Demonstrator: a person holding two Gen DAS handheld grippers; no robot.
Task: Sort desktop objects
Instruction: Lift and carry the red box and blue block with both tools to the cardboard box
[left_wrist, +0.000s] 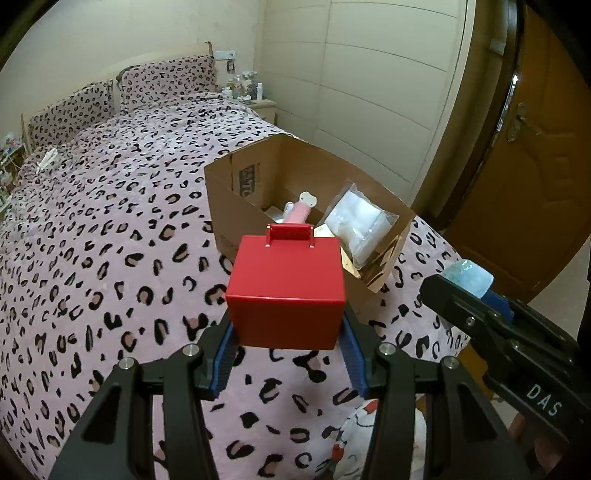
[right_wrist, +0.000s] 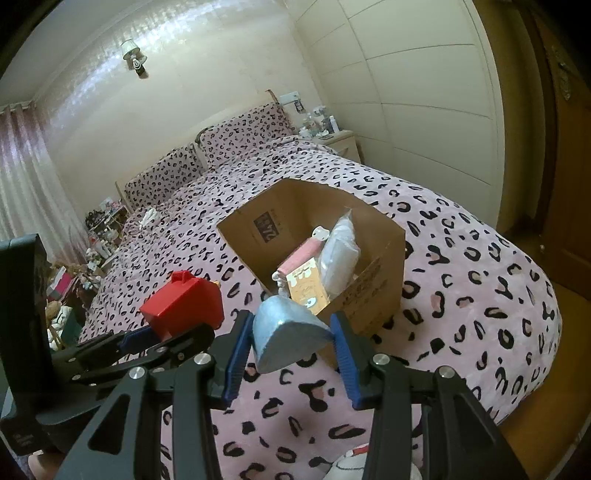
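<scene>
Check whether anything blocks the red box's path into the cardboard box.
Nothing visible does. The red box, held in the left gripper, hangs above the bedspread just short of the open cardboard box, whose near wall it must clear.

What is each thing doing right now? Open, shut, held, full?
Red box: lid shut, held up by left hand-held gripper.
Pale blue lump: held by right hand-held gripper.
Cardboard box: open, partly filled.
Clear bag: inside cardboard box, leaning.
Door: cannot tell.

Glossy red box (left_wrist: 286, 295), pale blue pouch (right_wrist: 284, 328), brown cardboard box (left_wrist: 255, 177), pink bedspread (left_wrist: 110, 229) with black leopard spots, matching pillows (left_wrist: 166, 77), cream wardrobe (left_wrist: 369, 74), blue pads (left_wrist: 223, 363) on black jaws.
</scene>
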